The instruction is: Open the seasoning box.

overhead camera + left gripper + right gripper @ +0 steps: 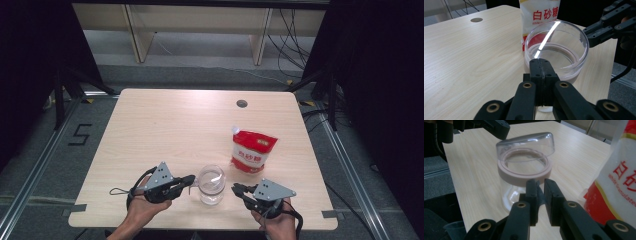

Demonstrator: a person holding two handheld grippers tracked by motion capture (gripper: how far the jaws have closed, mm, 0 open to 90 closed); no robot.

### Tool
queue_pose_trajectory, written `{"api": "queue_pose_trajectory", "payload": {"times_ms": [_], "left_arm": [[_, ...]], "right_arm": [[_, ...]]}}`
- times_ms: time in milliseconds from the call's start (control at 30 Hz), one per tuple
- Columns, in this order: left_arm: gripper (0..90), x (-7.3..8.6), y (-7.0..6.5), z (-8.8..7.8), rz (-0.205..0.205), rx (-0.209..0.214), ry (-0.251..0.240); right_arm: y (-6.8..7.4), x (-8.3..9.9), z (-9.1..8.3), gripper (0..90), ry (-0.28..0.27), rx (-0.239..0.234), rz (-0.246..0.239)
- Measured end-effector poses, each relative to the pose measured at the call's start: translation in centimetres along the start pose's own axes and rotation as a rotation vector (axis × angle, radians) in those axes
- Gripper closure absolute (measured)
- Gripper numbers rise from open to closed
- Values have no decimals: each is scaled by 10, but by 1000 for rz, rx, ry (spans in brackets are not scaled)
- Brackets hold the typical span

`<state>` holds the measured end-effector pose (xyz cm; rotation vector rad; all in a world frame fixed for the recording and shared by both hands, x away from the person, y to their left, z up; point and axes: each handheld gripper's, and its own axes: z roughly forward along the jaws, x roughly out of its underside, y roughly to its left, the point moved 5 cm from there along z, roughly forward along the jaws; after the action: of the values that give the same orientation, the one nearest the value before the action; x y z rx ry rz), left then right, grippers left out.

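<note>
While jar (211, 184) stands near worktop (165, 125) front edge, lid (525, 143) hinged up, left gripper (189, 179) jaws pressed together at jar rim; right gripper (236, 189) jaws nearly closed, nothing between, just beside jar; sugar bag (251, 149) behind jar.

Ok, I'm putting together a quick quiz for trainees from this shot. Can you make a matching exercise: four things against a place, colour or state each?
Things:
1. jar lid
2. sugar bag
3. left gripper
4. round hole

Descriptions:
A. dark, near the far edge of the table
B. jaws shut, right beside the jar
C. clear, tilted up over the pink ring
D. red and white, standing upright

Pairs: 1-C, 2-D, 3-B, 4-A
</note>
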<state>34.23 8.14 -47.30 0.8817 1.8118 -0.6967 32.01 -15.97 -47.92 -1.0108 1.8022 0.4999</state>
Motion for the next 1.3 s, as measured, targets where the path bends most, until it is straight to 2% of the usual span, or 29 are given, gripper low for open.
{"api": "queue_pose_trajectory", "payload": {"times_ms": [33, 67, 100, 200, 233, 533, 567, 633, 667, 700, 733, 800, 833, 867, 900, 933, 1033, 1067, 1133, 1267, 1300], "left_arm": [[893, 0, 0, 0, -2, 0, -1], [892, 0, 0, 0, -2, 0, -1], [892, 0, 0, 0, 0, -1, -2], [893, 1, 0, 0, -1, -1, -2], [893, 1, -1, 0, -27, -3, -4], [891, 2, 1, -1, -21, 4, -4], [888, 2, 1, -1, -7, 7, -2], [875, 2, 1, -2, -12, 7, -2], [846, 2, 2, -3, -2, 6, 2], [789, 3, 2, -4, -15, 7, 1], [761, 3, 2, -5, -2, 10, 1], [658, 5, 2, -7, -10, 4, 2], [658, 7, 2, -8, -19, 6, -2], [580, 12, 1, -10, -32, 14, 5], [553, 12, 1, -10, -32, 14, 5], [553, 15, 2, -12, -20, 6, 15], [429, 24, 4, -15, -5, -7, 46], [387, 29, 3, -17, -32, -29, 68], [333, 35, 5, -20, -42, -29, 85], [256, 45, 7, -25, -30, -55, 115], [243, 49, 11, -27, 12, -67, 130]], "right_arm": [[2, -2, 4, 855, 0, -12, 18], [2, -2, 4, 855, 0, -12, 18], [2, -4, 8, 874, -1, -11, -3], [4, -5, 12, 889, -1, -16, 18], [4, -7, 15, 896, -3, -31, -2], [7, -17, 22, 899, -34, -25, -15], [7, -18, 22, 900, -31, -34, -26], [8, -19, 22, 899, -26, -32, -23], [9, -19, 23, 900, -27, -32, -25], [10, -20, 23, 899, -32, -36, -24], [10, -20, 23, 899, -36, -34, -26], [10, -21, 23, 899, -34, -38, -24], [8, -22, 24, 899, -43, -29, -48], [11, -22, 24, 899, -35, -40, -29], [12, -23, 24, 899, -35, -39, -26], [12, -23, 24, 899, -35, -39, -26], [14, -26, 26, 898, -47, -36, -45], [14, -27, 26, 897, -44, -37, -42], [16, -29, 27, 896, -51, -43, -45], [20, -33, 30, 889, -54, -49, -43], [23, -35, 33, 887, -63, -61, -52]]}}
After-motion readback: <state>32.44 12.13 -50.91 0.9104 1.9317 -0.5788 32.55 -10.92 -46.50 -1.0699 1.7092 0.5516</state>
